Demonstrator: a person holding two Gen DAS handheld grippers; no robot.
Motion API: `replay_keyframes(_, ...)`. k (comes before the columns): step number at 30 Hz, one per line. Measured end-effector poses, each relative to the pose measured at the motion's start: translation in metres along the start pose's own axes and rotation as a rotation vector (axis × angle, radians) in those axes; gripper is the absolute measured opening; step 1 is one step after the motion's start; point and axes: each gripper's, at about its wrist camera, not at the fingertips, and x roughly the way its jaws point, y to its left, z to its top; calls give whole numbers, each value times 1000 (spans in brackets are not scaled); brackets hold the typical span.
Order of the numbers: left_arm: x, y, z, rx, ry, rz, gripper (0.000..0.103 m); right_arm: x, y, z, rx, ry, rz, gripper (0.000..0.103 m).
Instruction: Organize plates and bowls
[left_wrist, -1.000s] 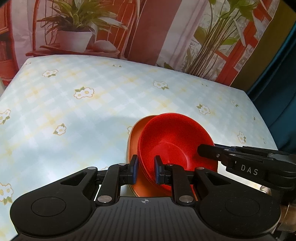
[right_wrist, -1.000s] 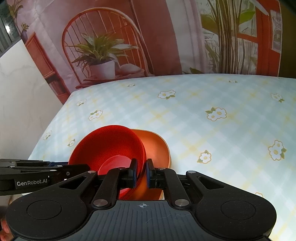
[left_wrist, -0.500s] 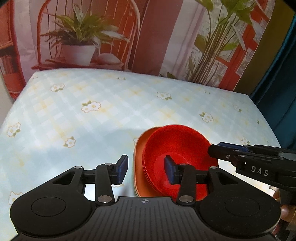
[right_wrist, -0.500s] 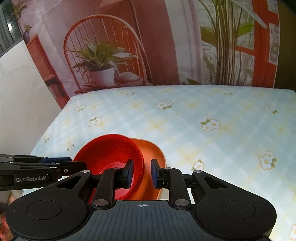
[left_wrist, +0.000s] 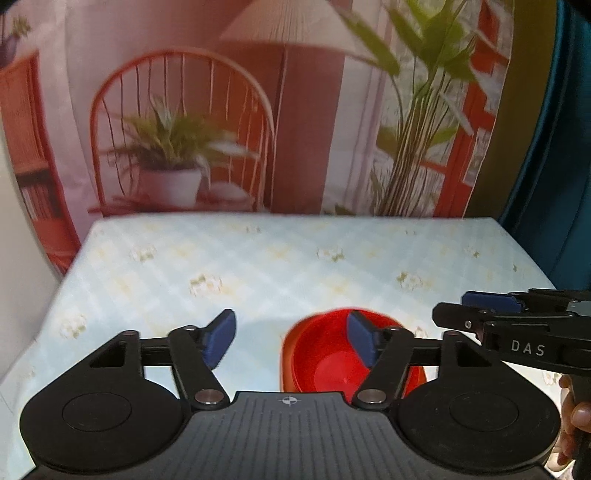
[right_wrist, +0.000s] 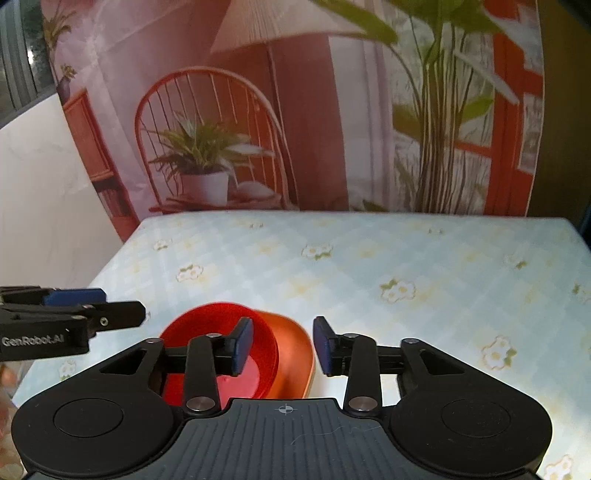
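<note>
A red bowl (left_wrist: 325, 354) sits nested in an orange bowl (left_wrist: 286, 365) on the flowered tablecloth, near the front edge. It also shows in the right wrist view as the red bowl (right_wrist: 207, 325) inside the orange bowl (right_wrist: 291, 350). My left gripper (left_wrist: 291, 339) is open and empty, raised above and behind the stack. My right gripper (right_wrist: 282, 345) is open and empty, also above and behind it. Each gripper shows at the edge of the other's view, the right one (left_wrist: 517, 325) and the left one (right_wrist: 55, 317).
The table (right_wrist: 369, 266) carries a pale blue checked cloth with flowers. A printed backdrop (right_wrist: 295, 110) with a chair and plants hangs behind its far edge. A white wall (right_wrist: 44, 203) stands at the left, a dark teal curtain (left_wrist: 561, 147) at the right.
Both grippers opened, let go of the bowl rims and drew back and up. The nested bowls stay on the table.
</note>
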Motion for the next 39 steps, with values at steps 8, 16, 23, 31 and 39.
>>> replay_keyframes(8,-45,-9,11,29,-123,56,99,-40,-1,11,-15,-91,-17,62)
replay_keyframes(16,-96,-20,15,58,-218,135,103,-87,2,20,-45,-201,-59,99)
replay_keyframes(23,-137,-34,14,86,-290,187,103,-127,14,23,-67,-273,-76,103)
replay_keyframes(31,-184,-40,9,62,-358,202,103,-179,34,12,-101,-358,-79,103)
replay_keyframes(39,-207,-40,0,23,-382,179,103,-215,39,-6,-98,-400,-82,103)
